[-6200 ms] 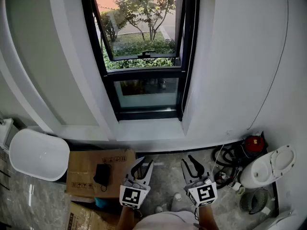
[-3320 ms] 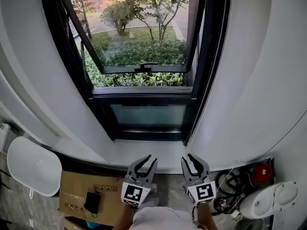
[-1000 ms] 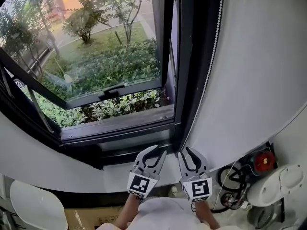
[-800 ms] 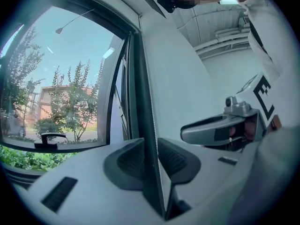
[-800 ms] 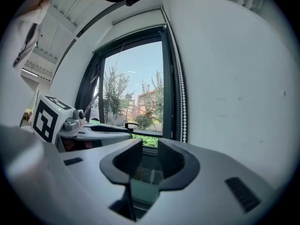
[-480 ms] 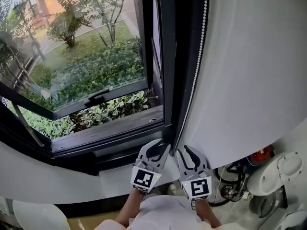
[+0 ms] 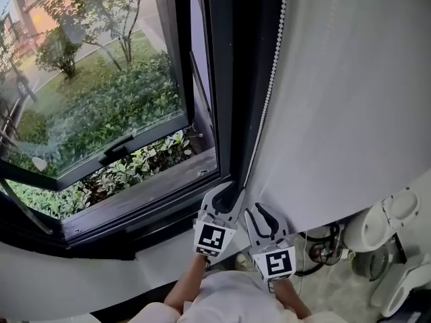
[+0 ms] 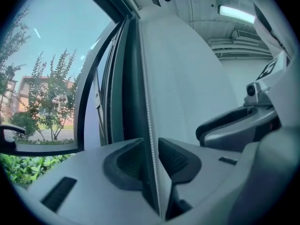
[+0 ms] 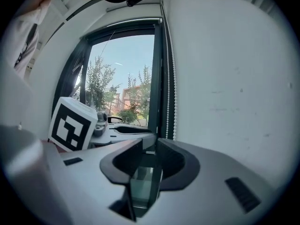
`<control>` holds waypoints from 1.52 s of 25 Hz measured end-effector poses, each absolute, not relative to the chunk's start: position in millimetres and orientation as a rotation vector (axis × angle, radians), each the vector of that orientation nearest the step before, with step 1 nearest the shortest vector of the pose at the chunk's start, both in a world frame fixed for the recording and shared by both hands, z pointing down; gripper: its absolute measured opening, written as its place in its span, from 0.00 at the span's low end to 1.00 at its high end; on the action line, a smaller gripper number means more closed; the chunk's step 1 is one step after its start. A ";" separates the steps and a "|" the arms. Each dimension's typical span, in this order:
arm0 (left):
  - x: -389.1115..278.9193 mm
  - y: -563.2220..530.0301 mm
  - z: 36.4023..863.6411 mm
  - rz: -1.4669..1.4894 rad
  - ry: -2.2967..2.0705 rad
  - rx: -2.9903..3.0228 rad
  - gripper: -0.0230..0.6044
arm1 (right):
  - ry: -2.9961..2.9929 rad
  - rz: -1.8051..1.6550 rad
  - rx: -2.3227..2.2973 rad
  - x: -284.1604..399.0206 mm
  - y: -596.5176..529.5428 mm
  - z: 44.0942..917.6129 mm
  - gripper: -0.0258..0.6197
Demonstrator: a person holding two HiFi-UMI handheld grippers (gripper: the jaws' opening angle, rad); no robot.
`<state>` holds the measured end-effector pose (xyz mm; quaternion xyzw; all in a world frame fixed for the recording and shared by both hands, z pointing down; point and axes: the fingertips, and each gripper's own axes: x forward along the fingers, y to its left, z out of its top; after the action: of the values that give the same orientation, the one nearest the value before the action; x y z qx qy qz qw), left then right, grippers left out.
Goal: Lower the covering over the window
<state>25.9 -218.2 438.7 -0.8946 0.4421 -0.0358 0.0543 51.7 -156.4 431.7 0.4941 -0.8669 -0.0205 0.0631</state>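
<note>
Both grippers held level at the window's (image 7: 101,99) right jamb

Left gripper (image 7: 225,197) (image 8: 150,149) reaches farther; jaws parted, just been opening, bead cord (image 7: 269,93) (image 8: 146,102) between pads, unpinched; right gripper (image 7: 259,212) (image 9: 149,146) near, alongside, jaws apart (nothing clamped); cord white, beaded, straight, long axis vertical against dark frame beside white wall (image 7: 350,99).

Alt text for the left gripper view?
The left gripper, jaws open, straddles a white bead chain hanging beside the black window frame, without pinching it. A white wall lies right; trees and sky left.
</note>
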 end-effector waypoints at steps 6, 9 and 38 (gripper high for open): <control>39.5 -235.9 442.3 -0.111 1.331 -2.736 0.27 | -2.576 -0.071 1.573 57.4 -157.7 426.7 0.19; 41.5 -241.6 445.9 -0.109 1.365 -2.733 0.29 | -2.540 -0.049 1.602 61.6 -154.7 430.3 0.19; 22.3 -212.9 460.6 -0.063 1.259 -2.882 0.07 | -2.508 -0.032 1.595 66.7 -121.2 431.0 0.14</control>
<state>22.3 -212.9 460.6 -0.9161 0.4004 -0.0200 -0.0021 66.7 -121.2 431.0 0.5346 -0.8408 -0.0108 0.0846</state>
